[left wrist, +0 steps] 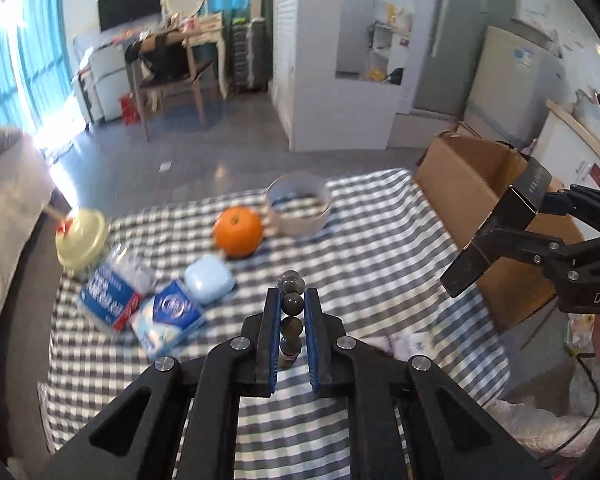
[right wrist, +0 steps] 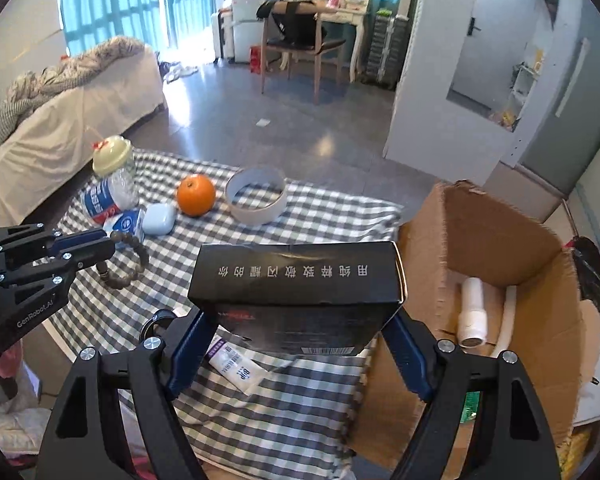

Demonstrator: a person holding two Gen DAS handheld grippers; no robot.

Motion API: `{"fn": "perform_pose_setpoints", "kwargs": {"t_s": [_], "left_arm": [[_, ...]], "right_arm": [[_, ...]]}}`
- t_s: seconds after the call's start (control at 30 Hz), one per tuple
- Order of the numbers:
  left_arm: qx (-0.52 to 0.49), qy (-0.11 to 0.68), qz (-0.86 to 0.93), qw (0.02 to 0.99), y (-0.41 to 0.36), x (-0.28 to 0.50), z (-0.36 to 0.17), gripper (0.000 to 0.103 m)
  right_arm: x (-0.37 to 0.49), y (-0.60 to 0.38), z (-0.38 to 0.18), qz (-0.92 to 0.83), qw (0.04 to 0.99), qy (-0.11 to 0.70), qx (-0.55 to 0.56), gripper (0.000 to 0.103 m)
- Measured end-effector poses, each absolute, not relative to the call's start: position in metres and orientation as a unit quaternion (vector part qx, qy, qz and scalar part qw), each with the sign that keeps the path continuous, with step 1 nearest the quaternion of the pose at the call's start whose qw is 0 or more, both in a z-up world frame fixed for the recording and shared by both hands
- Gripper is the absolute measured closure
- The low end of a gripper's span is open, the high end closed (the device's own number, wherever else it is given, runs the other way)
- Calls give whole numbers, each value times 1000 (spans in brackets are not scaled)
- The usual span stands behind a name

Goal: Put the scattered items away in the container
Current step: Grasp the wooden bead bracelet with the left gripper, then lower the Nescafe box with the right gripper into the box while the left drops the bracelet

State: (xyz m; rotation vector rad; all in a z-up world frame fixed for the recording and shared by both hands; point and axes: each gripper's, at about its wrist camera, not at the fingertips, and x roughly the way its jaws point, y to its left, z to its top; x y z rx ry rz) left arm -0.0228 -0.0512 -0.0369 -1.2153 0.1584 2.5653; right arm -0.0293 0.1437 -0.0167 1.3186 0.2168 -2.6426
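Note:
My left gripper (left wrist: 293, 294) is shut on a bracelet of dark brown beads (left wrist: 292, 304), lifted above the checked cloth (left wrist: 380, 260). In the right wrist view the bracelet (right wrist: 136, 264) hangs as a loop from that gripper (right wrist: 108, 246) at the left. My right gripper (right wrist: 298, 320) is shut on a black box (right wrist: 300, 280) with white lettering, held above the cloth beside the open cardboard box (right wrist: 500, 240). The left wrist view shows the black box (left wrist: 500, 216) just in front of the cardboard box (left wrist: 460, 168).
On the cloth lie an orange (right wrist: 196, 195), a white tape ring (right wrist: 256, 210), a pale blue case (right wrist: 159, 219), a blue-white packet (right wrist: 126, 222), a cream-lidded jar (right wrist: 112, 156) and a white tube (right wrist: 236, 364). A white pipe piece (right wrist: 473, 316) lies in the carton.

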Motion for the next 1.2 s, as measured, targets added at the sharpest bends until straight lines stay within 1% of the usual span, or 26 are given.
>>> {"fn": "perform_pose_setpoints", "kwargs": {"t_s": [0.13,0.27,0.4,0.57,0.7,0.9,1.13,1.2], "left_arm": [[-410,75,892,172,-23,-21,-21,92],[-371,101,898,216,21,-20,13,92],[-331,119,898,265,73,-18,43,92],[-313,127,883,325,142,-24,58,92],[-328,141,868,345,197,-38,44,92],[-371,166,847,344,258,-58,0,92],[-416,184,827,331,276,-69,-45,92],[-418,195,823,331,279,-68,-52,88]], "right_arm": [[-17,157,0,-901,83,67,420,24],[-4,177,24,-917,66,59,388,24],[9,204,49,-930,25,58,361,24],[19,244,64,-932,-41,62,354,24],[16,280,50,-919,-84,59,380,24],[-6,329,-1,-885,-115,17,451,24],[-23,358,-50,-860,-116,-6,497,24],[-24,364,-57,-857,-115,-11,502,24]]}}
